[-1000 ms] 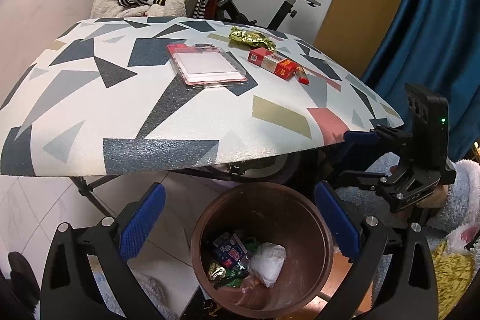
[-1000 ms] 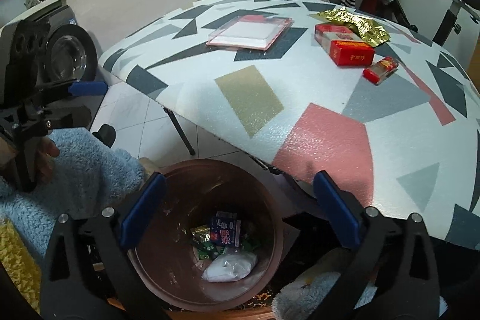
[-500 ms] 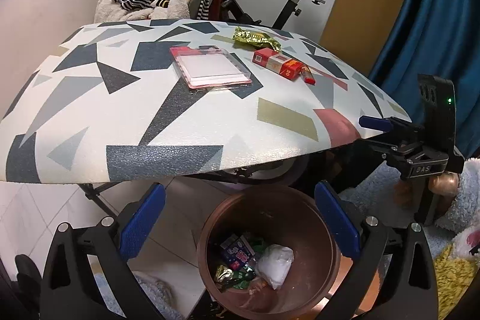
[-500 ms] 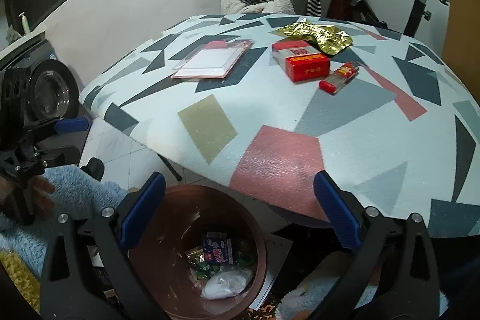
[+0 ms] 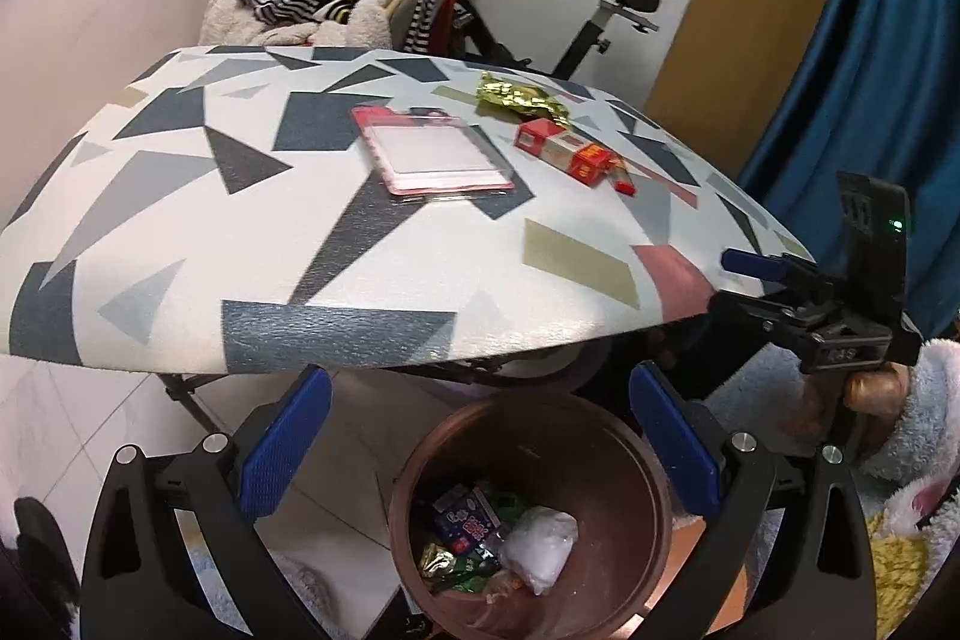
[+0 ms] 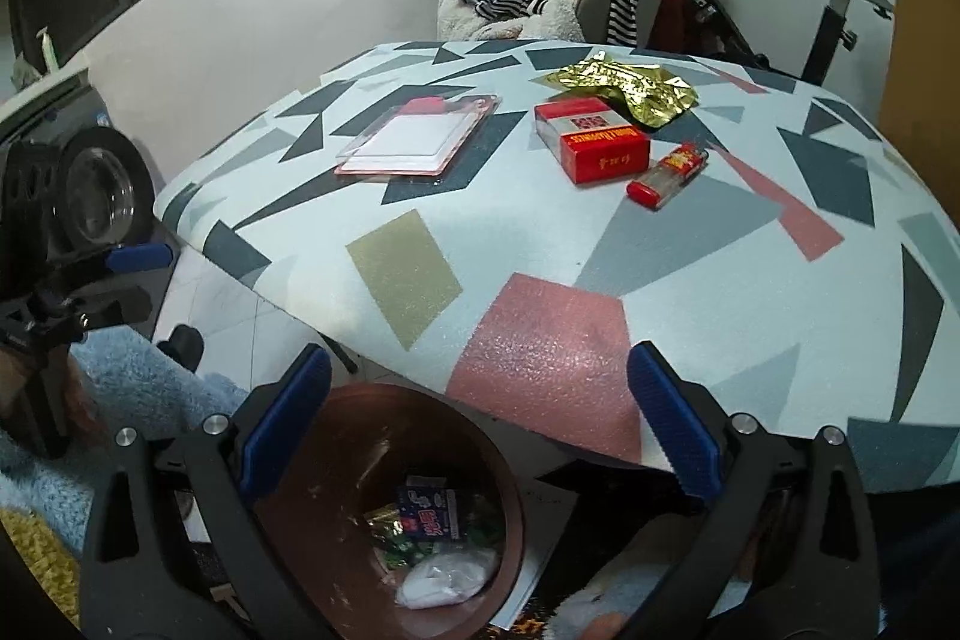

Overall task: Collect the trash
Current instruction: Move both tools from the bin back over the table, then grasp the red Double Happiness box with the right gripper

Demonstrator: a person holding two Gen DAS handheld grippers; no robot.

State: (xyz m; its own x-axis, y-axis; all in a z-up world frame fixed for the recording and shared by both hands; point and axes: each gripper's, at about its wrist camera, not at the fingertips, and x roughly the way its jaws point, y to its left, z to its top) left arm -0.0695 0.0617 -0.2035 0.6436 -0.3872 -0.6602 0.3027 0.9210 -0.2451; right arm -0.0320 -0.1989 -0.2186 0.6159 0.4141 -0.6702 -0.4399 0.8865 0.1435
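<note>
trash sits in the brown bin (image 5: 528,514) on the floor below the counter (image 5: 252,256) edge: a blue packet (image 5: 471,517), green wrappers and a white crumpled bag (image 5: 540,550). left gripper (image 5: 480,442) and right gripper (image 6: 477,415) both hover above the bin, jaws released and holding nothing. on the counter lie a gold wrapper (image 6: 624,91), a red cigarette box (image 6: 591,145), a red lighter (image 6: 666,175) just beside it, and a pink-edged clear card case (image 6: 417,142).
</note>
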